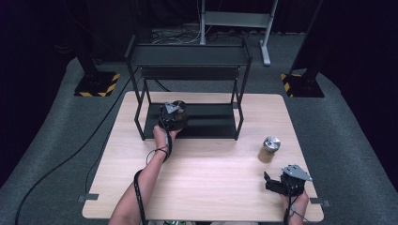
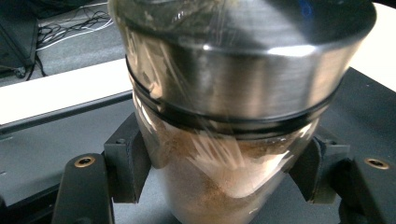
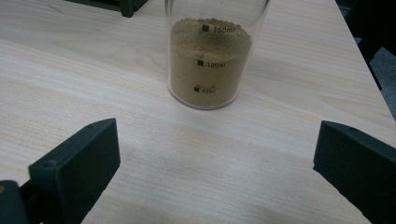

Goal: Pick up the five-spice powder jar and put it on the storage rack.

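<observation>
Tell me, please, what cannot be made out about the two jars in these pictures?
- Held jar, left gripper view: its top is cut off by the frame edge, its contents smeared by blur.
- Same jar, high view: mostly hidden under the left gripper.
- Standing jar, right gripper view: lid cut off by the top edge.
- Its volume marks: too small in the high view.

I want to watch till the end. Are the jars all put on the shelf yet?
Not yet. The left gripper holds one jar over the black rack's bottom shelf, not visibly set down. The second jar waits on the table, ahead of the open right gripper.
</observation>
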